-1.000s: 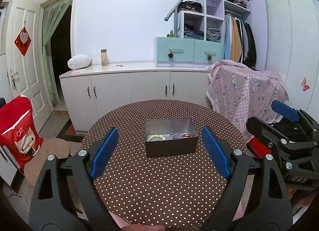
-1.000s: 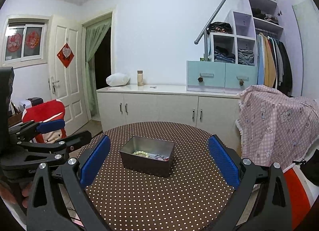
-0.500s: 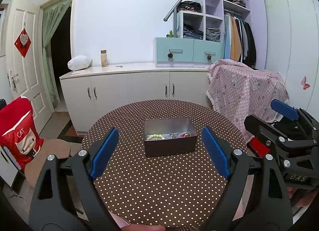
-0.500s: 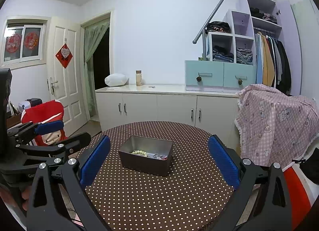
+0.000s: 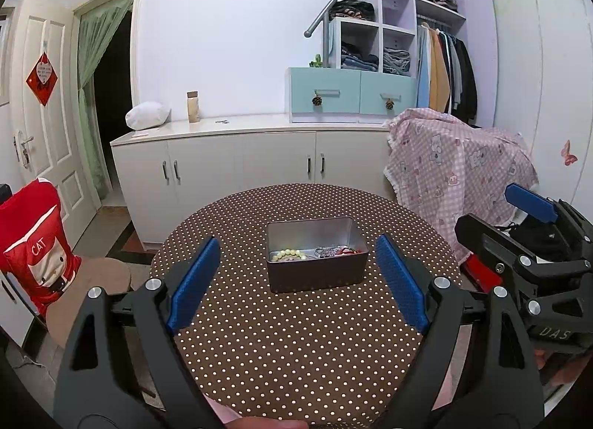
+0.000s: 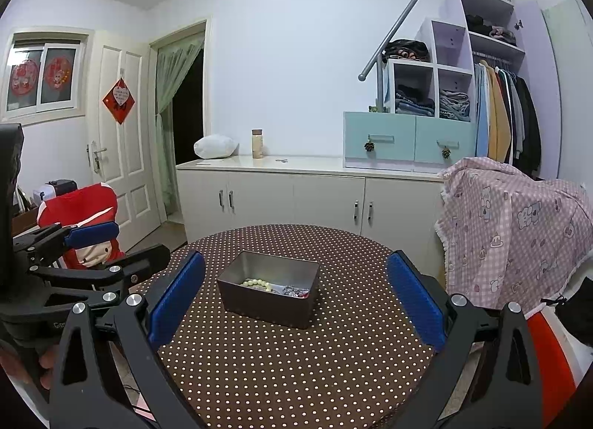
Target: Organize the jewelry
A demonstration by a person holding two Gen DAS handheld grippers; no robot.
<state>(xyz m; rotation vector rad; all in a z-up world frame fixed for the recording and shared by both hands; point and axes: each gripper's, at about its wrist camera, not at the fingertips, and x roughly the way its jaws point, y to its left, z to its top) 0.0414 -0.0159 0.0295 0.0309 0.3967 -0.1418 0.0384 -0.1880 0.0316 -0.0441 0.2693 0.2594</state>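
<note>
A grey metal tin (image 5: 317, 275) stands in the middle of a round table with a brown polka-dot cloth (image 5: 296, 336). Inside it lie a pale bead bracelet (image 5: 287, 254), a silver chain and something red (image 5: 348, 251). The tin also shows in the right wrist view (image 6: 268, 303), with the bracelet (image 6: 257, 283) inside. My left gripper (image 5: 294, 279) is open and empty, held above the table's near side, short of the tin. My right gripper (image 6: 294, 299) is open and empty, to the right of the left one; it shows in the left wrist view (image 5: 533, 243).
A chair with a red cushion (image 5: 33, 247) stands left of the table. A pink checked cloth (image 5: 459, 166) drapes something at the right. White cabinets (image 5: 244, 166) with teal drawers (image 5: 352, 95) line the wall behind.
Both grippers have drifted slightly; the view of the tin and room shifts a little. Both stay open and empty.
</note>
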